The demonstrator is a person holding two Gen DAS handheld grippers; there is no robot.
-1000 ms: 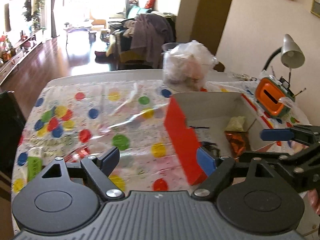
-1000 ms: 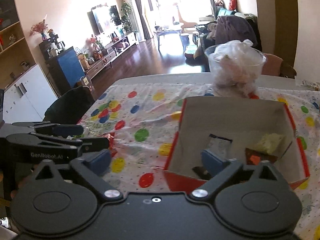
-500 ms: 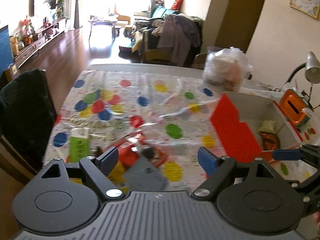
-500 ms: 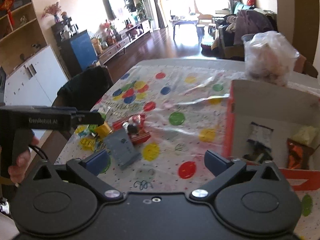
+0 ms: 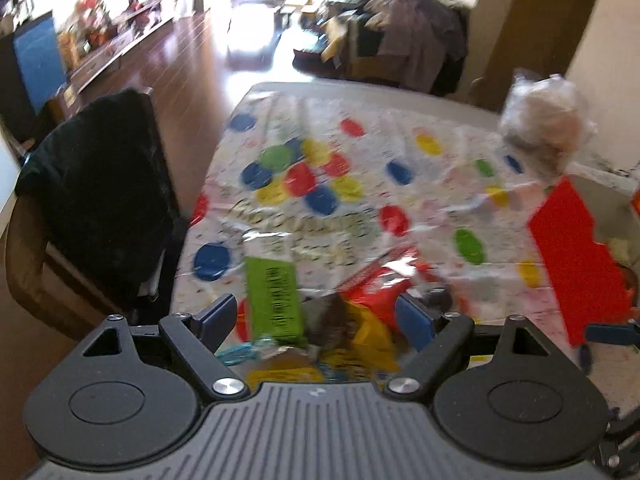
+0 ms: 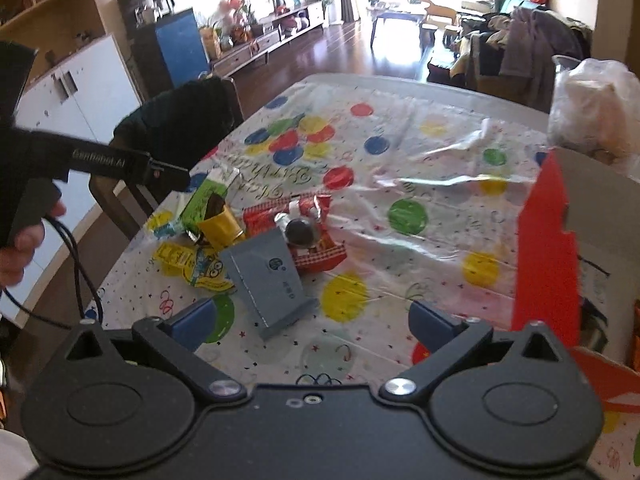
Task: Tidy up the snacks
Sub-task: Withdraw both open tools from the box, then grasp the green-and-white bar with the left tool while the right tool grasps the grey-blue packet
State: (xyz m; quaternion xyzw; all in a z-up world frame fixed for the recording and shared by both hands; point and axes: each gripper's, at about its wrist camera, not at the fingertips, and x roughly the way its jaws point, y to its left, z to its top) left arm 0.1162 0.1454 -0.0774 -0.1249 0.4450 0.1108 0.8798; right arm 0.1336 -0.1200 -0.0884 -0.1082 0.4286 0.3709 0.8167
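A heap of snack packets lies at the table's near left corner. It holds a green packet [image 5: 274, 300] [image 6: 202, 200], a red packet [image 5: 378, 284] [image 6: 308, 236], a yellow packet [image 6: 192, 260] and a grey pouch [image 6: 268, 280]. My left gripper [image 5: 316, 320] is open and empty, with its fingers straddling the heap from just above. My right gripper [image 6: 316, 320] is open and empty, close behind the grey pouch. The red cardboard box [image 5: 576, 252] [image 6: 548, 248] stands open on the right.
A polka-dot plastic cloth [image 6: 400, 152] covers the table. A clear bag of food [image 6: 600, 108] stands behind the box. A dark chair [image 5: 92, 208] is pushed against the table's left edge. The left gripper's body [image 6: 100, 160] shows in the right wrist view.
Both grippers have swung left, away from the box and towards the snack heap. The left gripper has dropped close over the packets. Both stayed open.
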